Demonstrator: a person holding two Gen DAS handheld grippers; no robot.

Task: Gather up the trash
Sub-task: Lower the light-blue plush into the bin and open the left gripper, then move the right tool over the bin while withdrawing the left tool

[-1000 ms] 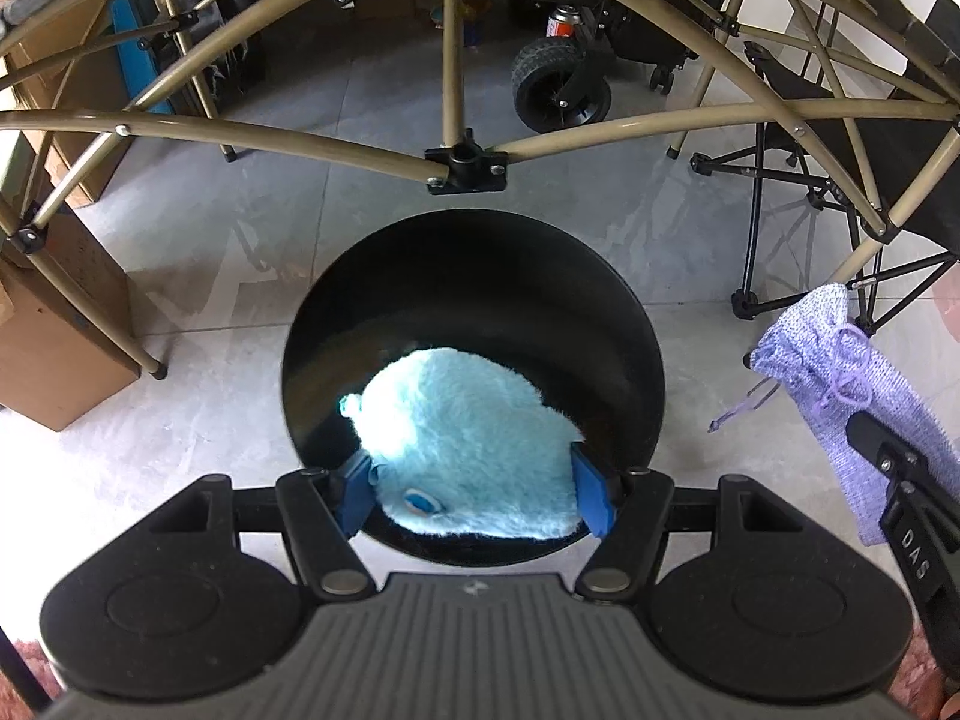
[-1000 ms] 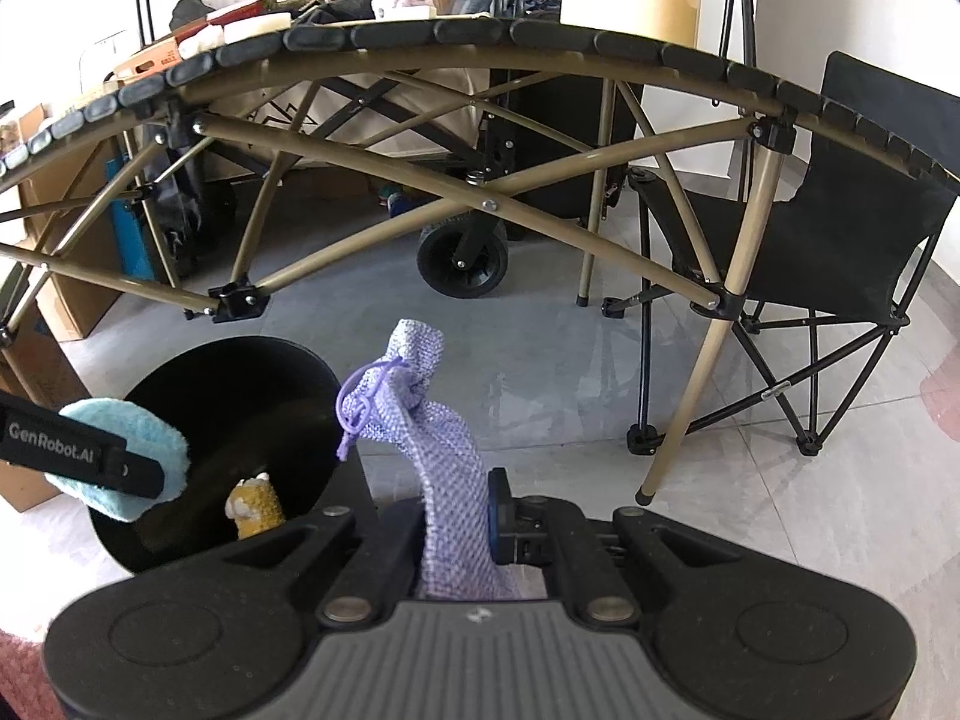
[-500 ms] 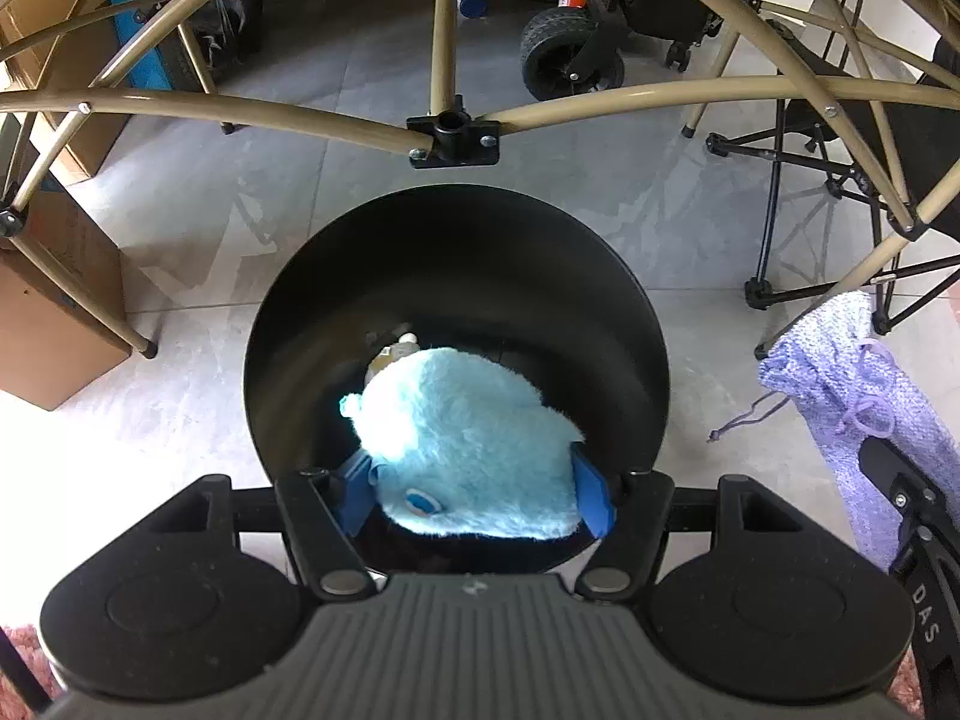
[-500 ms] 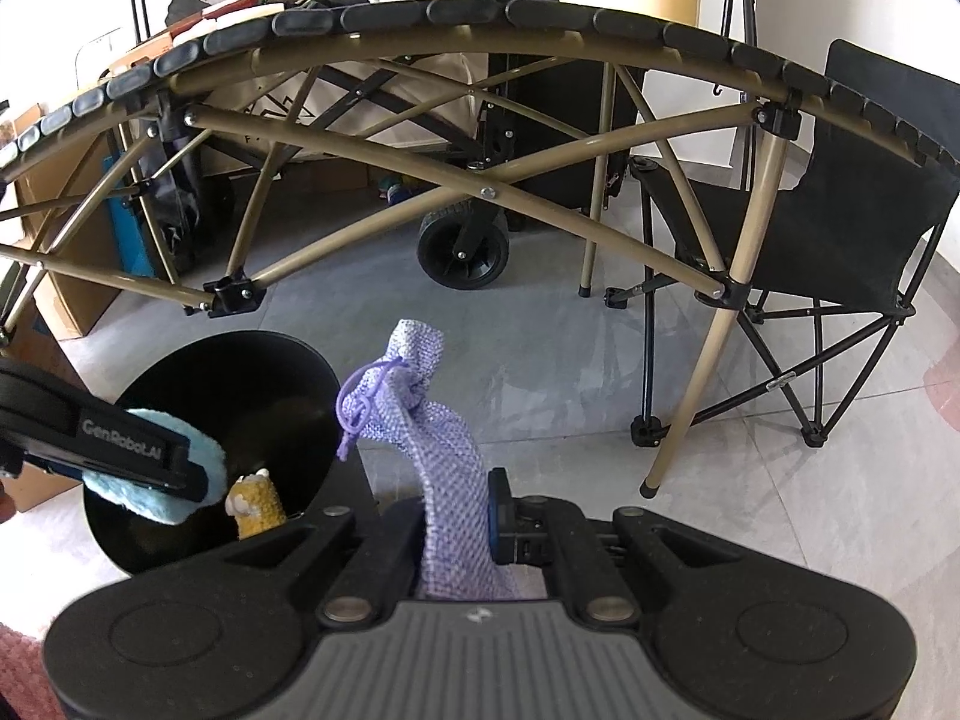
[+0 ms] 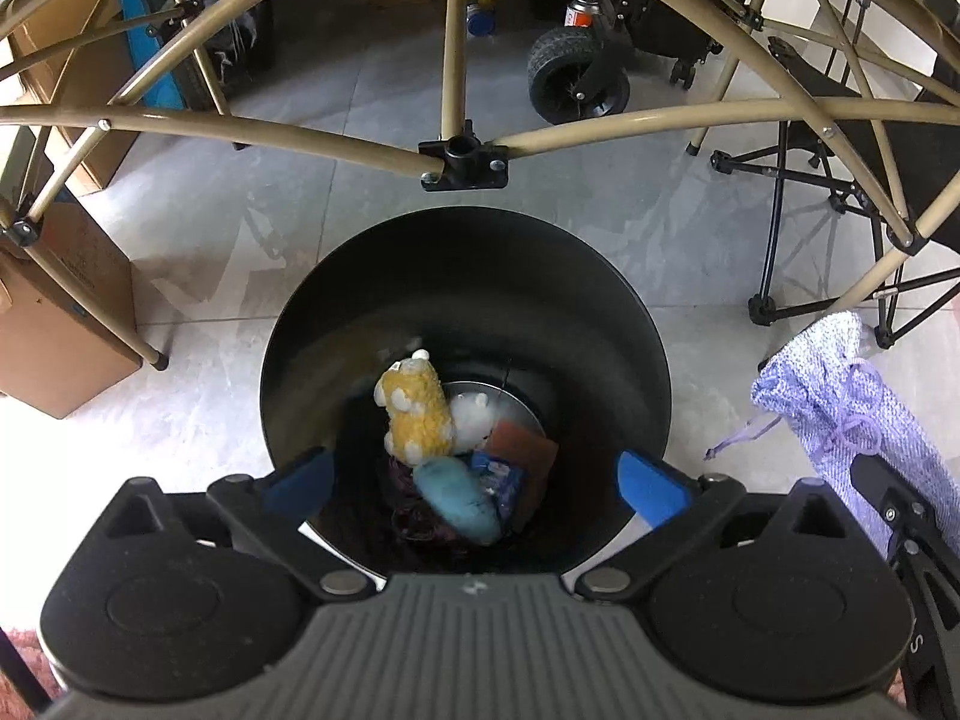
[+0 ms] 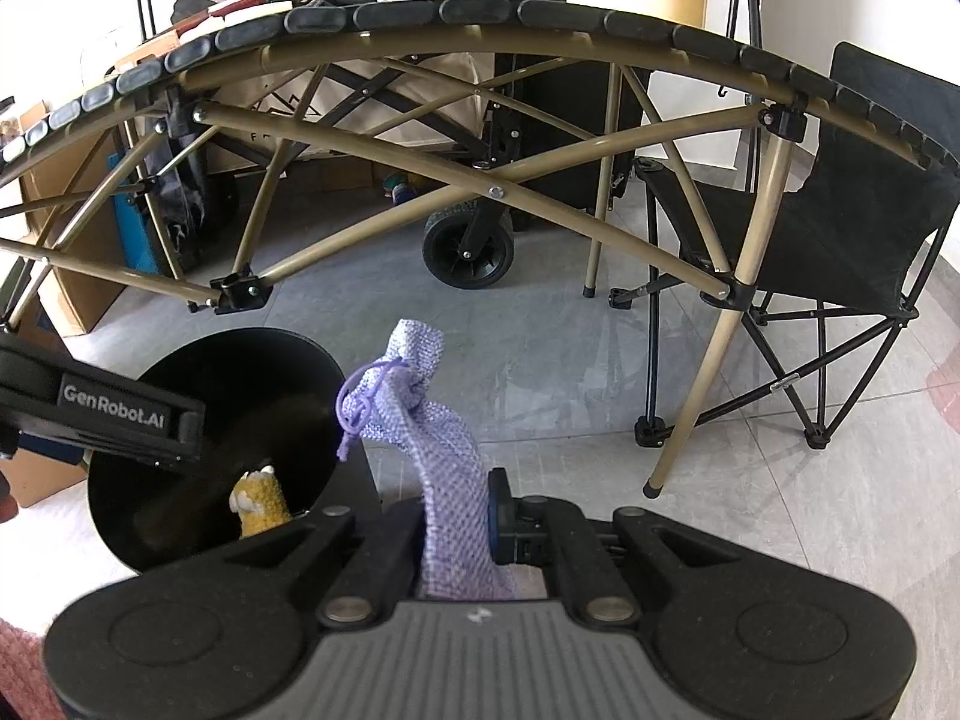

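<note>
A round black bin [image 5: 636, 324] stands on the floor below my left gripper [image 5: 474, 477]. The left jaws are opening wide over the bin mouth with nothing between them. A light blue plush [image 5: 459, 498] lies at the bin's bottom beside a yellow plush toy [image 5: 417, 411], a white piece and some wrappers. My right gripper [image 6: 462, 516] is shut on a lilac knitted drawstring pouch [image 6: 432, 438], held up just right of the bin [image 6: 198, 360]. The pouch [image 5: 852, 414] also shows at the right of the left wrist view.
A tan tube frame [image 5: 462, 156] of a folding table arches over the bin. A black folding chair [image 6: 840, 228] stands to the right, a wheeled cart [image 6: 468, 252] behind, and cardboard boxes [image 5: 54, 330] to the left. The floor is grey tile.
The left jaws have spread wide and the light blue plush has dropped from them to the bottom of the bin. The right gripper and pouch have stayed still.
</note>
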